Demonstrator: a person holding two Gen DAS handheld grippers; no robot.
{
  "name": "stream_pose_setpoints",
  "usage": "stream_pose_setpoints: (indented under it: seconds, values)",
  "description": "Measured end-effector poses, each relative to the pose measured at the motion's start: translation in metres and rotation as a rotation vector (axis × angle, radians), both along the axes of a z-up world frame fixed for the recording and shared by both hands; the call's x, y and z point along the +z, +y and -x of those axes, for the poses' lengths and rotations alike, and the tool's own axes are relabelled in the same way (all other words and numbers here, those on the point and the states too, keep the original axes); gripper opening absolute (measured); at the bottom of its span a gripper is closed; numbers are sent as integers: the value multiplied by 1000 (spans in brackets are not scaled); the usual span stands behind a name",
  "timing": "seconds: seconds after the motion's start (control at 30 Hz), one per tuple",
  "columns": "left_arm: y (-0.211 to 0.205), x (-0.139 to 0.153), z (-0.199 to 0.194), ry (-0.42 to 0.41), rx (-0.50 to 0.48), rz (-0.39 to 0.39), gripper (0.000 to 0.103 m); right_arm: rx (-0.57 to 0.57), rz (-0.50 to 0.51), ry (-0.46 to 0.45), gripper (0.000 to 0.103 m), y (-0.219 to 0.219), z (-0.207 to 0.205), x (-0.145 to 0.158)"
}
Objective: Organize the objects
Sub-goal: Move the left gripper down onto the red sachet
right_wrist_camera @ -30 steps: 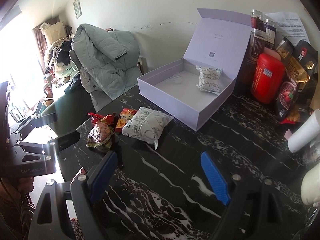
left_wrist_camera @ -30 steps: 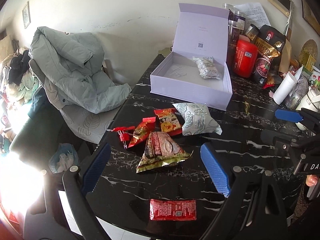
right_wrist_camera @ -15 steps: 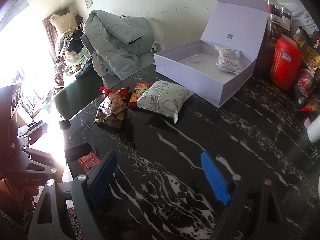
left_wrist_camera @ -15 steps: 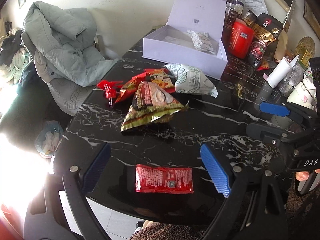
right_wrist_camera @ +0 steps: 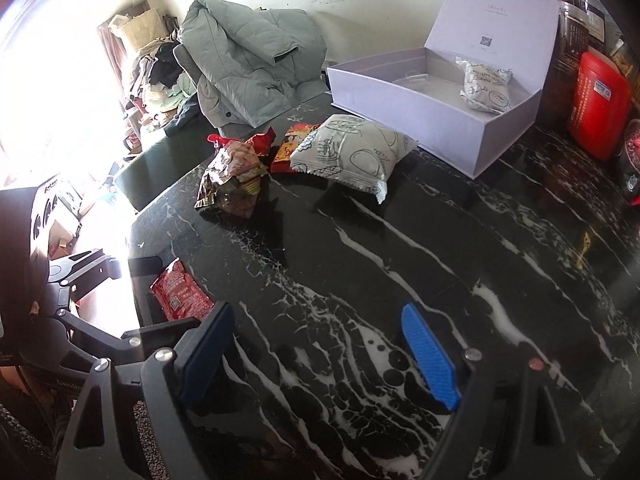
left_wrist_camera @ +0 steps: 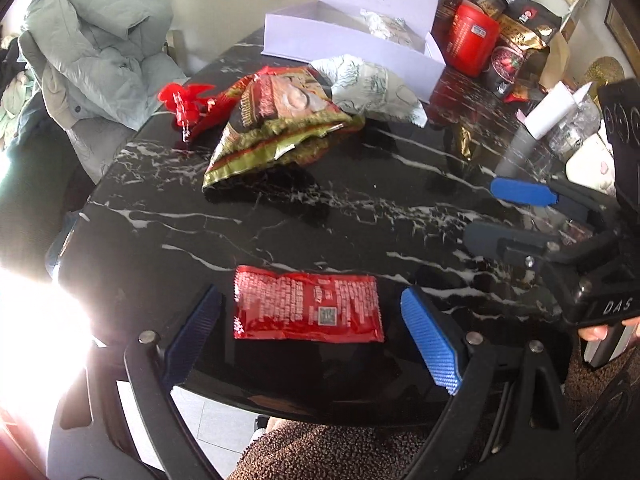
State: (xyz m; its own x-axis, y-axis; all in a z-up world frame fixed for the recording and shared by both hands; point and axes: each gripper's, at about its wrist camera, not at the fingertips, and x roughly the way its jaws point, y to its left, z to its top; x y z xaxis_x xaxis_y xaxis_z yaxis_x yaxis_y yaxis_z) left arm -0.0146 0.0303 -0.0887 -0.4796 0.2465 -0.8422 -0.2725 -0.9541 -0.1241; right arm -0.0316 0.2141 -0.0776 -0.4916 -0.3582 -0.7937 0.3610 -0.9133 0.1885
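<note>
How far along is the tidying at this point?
Early. Done: one white snack pack lies in the lilac box. In hand: nothing; the open left gripper straddles the flat red packet. Left: that packet and the snack pile.

Flat red foil sachet point(left_wrist_camera: 307, 307) showing white print; black marble-patterned tabletop point(left_wrist_camera: 360, 208) showing white veins; open lavender cardboard box point(right_wrist_camera: 420, 120); white pillow packet point(right_wrist_camera: 352, 156) bearing dark line drawings; red cylindrical canister point(right_wrist_camera: 598, 104); grey-green padded jacket point(right_wrist_camera: 248, 72)
</note>
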Motion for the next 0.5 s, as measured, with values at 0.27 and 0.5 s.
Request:
stream_pose_setpoints:
  seconds: [0.27, 0.5]
  values:
    - [11, -7, -6, 51, -61, 94, 91, 4, -4, -21, 87, -2, 4, -8]
    - [7, -5, -10, 95, -90, 83, 79, 11, 0, -39, 87, -5, 8, -14]
